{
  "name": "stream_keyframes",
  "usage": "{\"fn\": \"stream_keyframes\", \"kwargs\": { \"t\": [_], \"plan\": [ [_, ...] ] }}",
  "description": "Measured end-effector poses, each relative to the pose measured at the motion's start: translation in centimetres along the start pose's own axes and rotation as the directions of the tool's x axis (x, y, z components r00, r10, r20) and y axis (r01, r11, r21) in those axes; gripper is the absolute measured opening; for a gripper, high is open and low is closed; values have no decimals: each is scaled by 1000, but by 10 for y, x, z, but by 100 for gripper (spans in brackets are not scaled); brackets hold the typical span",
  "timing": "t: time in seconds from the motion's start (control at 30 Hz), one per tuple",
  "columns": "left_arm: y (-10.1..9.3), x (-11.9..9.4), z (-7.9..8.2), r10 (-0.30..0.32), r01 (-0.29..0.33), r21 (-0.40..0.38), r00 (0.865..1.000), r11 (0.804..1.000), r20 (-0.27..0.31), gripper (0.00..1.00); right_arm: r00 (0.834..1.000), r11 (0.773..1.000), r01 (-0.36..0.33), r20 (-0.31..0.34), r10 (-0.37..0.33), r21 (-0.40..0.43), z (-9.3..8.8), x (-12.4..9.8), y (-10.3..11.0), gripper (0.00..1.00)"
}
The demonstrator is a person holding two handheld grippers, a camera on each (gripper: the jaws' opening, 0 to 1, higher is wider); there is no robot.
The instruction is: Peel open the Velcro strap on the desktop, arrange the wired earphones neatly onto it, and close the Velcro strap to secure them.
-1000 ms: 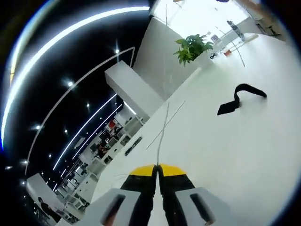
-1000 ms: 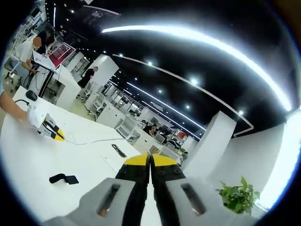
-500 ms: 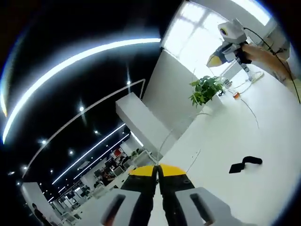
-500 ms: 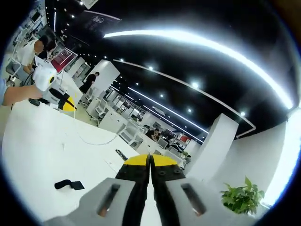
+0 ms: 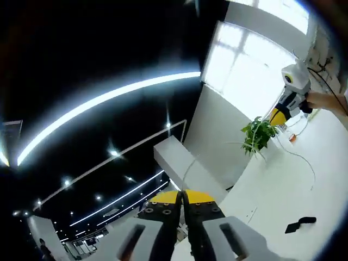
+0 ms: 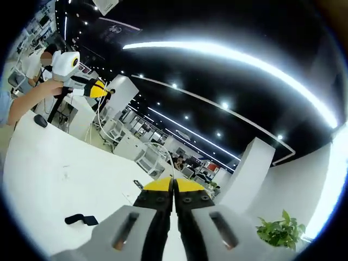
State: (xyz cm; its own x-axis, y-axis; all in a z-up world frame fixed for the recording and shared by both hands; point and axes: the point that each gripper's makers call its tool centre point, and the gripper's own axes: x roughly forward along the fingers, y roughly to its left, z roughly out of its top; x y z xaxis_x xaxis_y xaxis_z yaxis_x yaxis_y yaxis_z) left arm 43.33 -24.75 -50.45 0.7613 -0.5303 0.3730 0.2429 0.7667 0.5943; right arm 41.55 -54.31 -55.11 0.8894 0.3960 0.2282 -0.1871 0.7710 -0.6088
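Grippers, left [image 5: 181, 197] and right [image 6: 173, 185], have risen higher above the tabletop [image 6: 49, 179], jaws closed on the thin earphone wire [image 5: 296, 157]; the black strap [image 6: 81, 219] lies flat below.

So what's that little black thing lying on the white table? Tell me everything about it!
That is the Velcro strap, a short black band that looks like soft fabric. It lies flat on the white table, with one end folded into a small loop and the other a flatter tab. In the left gripper view it shows small and dark near the table's edge. Nothing touches it, and no gripper is near it.
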Motion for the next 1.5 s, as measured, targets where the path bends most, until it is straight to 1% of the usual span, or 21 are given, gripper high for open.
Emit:
{"fn": "stream_keyframes", "kwargs": {
  "t": [0.1,0.13,0.17,0.2,0.23,0.3,0.33,0.37,0.43,0.47,0.53,0.6,0.63,0.67,0.7,0.73,0.93,1.1,1.17,1.3,1.5],
  "plan": [
    [3,-1,20,6,-7,31,1000,999,26,6,1000,1000,9,16,-9,-11,14,1,5,3],
    [5,-2,28,28,-28,2,998,1000,50,6,1000,1000,12,21,-12,-12,15,0,4,3],
    [-7,-1,35,-9,14,-70,997,997,74,6,1000,1000,9,23,-9,-12,17,0,6,3],
    [-23,1,33,-86,88,-46,995,995,57,6,1000,1000,7,25,-7,-9,16,0,6,3],
    [-35,4,26,-129,129,-1,991,992,22,6,1000,1000,6,26,-6,-9,17,1,7,3],
    [-35,8,17,-93,96,127,995,987,-30,6,1000,1000,6,24,-6,-10,17,2,7,3],
    [-27,9,22,-52,55,162,998,985,-21,6,1000,1000,9,24,-9,-11,18,1,6,3],
    [-21,7,32,-30,29,153,1000,988,6,6,1000,1000,10,25,-10,-11,19,1,6,3],
    [-21,1,44,-50,48,37,997,998,54,6,1000,1000,9,28,-9,-8,19,0,7,3],
    [-30,-1,36,-87,87,-10,996,996,30,6,1000,1000,8,26,-8,-6,18,-1,8,3],
    [-51,-1,1,-162,164,24,984,986,-71,6,1000,1000,1,16,-1,-3,14,-2,11,3],
    [-53,2,-23,-152,160,61,980,985,-125,6,1000,1000,-8,5,8,4,9,-1,14,3],
    [-45,5,-26,-122,129,47,984,990,-133,6,1000,1000,-13,1,13,10,7,-2,11,3],
    [-40,5,-21,-107,108,10,988,994,-110,6,1000,1000,-17,-2,17,16,6,-2,12,3],
    [-37,4,-9,-111,108,-60,992,992,-58,6,1000,1000,-21,-4,22,22,5,-2,12,3],
    [-35,3,-3,-125,122,-71,991,990,-39,6,1000,999,-24,-8,24,24,3,-2,13,3],
    [-31,0,2,-123,122,-39,991,992,-42,6,1000,1000,-19,-16,20,21,3,5,17,3],
    [-7,6,28,-62,62,-21,998,998,-5,6,1000,999,-21,-9,21,27,4,8,19,3],
    [-12,5,30,-87,87,-12,996,996,-11,6,1000,999,-21,-6,21,28,5,8,20,3],
    [-9,1,36,-58,58,30,998,998,0,6,1000,1000,-14,1,14,27,8,6,16,3],
    [9,3,65,-48,48,2,998,999,46,6,1000,1000,4,16,-4,25,14,1,11,3]
  ]
}}
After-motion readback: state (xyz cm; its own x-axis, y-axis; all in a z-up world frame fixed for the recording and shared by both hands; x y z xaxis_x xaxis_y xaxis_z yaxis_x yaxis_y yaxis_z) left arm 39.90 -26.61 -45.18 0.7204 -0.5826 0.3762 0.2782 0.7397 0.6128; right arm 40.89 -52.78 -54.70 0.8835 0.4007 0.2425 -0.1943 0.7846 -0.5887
